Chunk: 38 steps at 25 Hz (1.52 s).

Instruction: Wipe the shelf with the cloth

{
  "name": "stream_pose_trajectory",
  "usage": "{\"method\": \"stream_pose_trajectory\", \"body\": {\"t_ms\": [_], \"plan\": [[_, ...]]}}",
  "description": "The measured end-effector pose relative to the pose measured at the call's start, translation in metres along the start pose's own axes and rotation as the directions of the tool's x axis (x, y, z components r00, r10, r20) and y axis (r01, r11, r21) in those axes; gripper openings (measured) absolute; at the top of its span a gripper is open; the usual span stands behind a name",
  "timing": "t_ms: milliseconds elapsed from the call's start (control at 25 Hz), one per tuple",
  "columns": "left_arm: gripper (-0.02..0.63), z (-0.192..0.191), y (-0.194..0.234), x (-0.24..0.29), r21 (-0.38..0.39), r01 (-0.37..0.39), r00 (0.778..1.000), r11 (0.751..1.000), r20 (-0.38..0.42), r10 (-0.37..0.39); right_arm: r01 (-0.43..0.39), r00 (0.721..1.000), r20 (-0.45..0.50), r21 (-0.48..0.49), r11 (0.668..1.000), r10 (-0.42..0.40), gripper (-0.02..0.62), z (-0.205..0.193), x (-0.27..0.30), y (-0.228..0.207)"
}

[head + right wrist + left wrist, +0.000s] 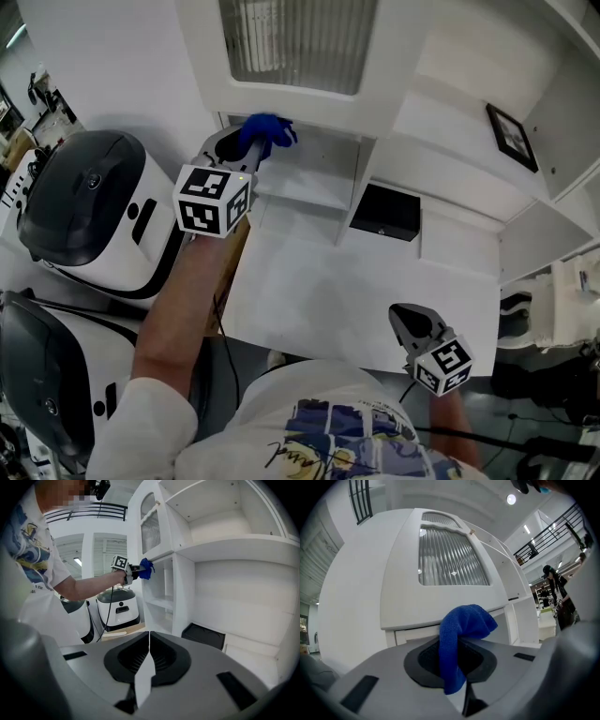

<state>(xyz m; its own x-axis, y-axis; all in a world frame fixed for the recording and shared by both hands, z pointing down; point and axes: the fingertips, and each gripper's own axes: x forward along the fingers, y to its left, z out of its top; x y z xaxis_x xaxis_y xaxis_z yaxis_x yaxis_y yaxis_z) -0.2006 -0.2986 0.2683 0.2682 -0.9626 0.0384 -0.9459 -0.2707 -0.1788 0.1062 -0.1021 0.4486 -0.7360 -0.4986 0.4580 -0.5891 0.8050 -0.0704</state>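
Setting: a white shelf [298, 192] unit filled the upper frame.
Cloth [267, 129]: blue, hung upper centre, above the shelf.
Left hand-held gripper [246, 148]: pinched the cloth.
Right hand-held gripper [405, 317]: pressed together, empty, lower right.

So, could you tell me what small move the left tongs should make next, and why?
Probably lower the left tongs and ease them forward so the blue cloth meets the shelf board: the cloth is clamped but hangs before the opening, apparently not touching it.
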Motion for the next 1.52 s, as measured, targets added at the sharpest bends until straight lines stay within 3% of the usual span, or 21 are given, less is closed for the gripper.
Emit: {"method": "stream_pose_trajectory", "body": {"t_ms": [1040, 1520], "plan": [[0.057, 0.025, -0.127, 0.045, 0.005, 0.108, 0.994, 0.994, 0.000, -0.108, 0.028, 0.999, 0.042, 0.027, 0.999, -0.029, 0.026, -0.027, -0.056, -0.055], [0.057, 0.029, -0.146, 0.050, 0.002, 0.075, 0.997, 0.997, -0.005, -0.075, 0.018, 0.999, 0.032, 0.031, 0.999, -0.019, 0.026, -0.038, -0.074, -0.074]]}}
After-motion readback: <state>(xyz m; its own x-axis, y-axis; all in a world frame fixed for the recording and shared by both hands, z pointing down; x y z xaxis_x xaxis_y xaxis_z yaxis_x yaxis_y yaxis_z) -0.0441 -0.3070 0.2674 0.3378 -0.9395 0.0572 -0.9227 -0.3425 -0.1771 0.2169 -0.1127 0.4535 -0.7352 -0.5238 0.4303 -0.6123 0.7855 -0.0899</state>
